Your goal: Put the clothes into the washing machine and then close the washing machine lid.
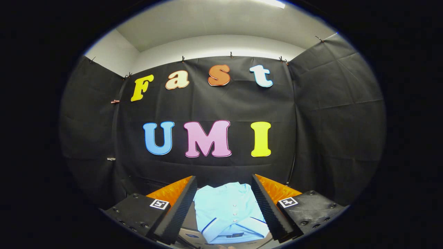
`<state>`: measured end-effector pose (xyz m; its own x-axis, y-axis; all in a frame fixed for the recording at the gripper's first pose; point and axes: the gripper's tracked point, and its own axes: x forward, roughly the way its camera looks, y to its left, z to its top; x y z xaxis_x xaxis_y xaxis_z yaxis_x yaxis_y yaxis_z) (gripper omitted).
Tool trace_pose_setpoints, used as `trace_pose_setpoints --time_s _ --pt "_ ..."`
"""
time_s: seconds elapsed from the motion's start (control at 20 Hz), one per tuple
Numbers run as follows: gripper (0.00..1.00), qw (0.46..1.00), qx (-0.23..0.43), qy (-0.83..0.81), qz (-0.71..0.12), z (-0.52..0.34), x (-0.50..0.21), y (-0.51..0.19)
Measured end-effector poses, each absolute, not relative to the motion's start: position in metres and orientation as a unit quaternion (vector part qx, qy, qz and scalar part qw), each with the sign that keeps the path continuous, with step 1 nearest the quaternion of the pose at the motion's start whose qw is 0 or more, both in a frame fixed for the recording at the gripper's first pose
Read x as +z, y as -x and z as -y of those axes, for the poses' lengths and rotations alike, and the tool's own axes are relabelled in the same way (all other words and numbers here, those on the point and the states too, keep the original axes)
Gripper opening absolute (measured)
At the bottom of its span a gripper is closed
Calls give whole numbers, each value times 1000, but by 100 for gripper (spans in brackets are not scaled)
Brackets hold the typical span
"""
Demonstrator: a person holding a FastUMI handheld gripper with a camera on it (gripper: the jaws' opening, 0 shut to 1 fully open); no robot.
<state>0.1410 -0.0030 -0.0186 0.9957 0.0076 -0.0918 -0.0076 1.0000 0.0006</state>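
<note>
Two fingers of the tongs (224, 207) reach forward nearest the camera, spread wide apart and gripping nothing, their ribbed inner faces turned toward each other. Each finger (176, 211) sits on its own dark block, and each of the two blocks carries one small square marker (159, 204) with a black-and-white pattern that holds no readable words. Behind them, largest of all, the black cloth wall (332, 114) of the booth wraps around on three sides, creased in broad folds and pinned along its top edge by several small clips. Above the cloth a pale wall and ceiling show, with one bright strip of light (273, 3) at the top. Between the two fingers lies one garment, a light blue shirt (228, 211), folded flat with its front facing up. A single row of small buttons runs down its middle, about four of them can be counted, and thin dark blue piping edges the folded sleeve on the left and the hem area lower down. A small dark tag (232, 235) sits near its near edge, too small to read. The shirt rests on a pale grey surface (188, 216) seen in a narrow strip beside the left finger; whether that is a desk or something else cannot be told. The shirt touches neither finger.
</note>
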Motion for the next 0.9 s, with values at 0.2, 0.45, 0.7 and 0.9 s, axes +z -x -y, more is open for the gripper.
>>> trace_pose_setpoints --time_s 0.2,0.45,0.7,0.9 --pt "99 997 -5 -3 -78 10 -42 -190" --pt "99 991 -16 2 -134 19 -82 -245" --pt "99 980 -27 -3 -199 31 -123 -284" --pt "99 965 -29 -12 -261 36 -156 -301"
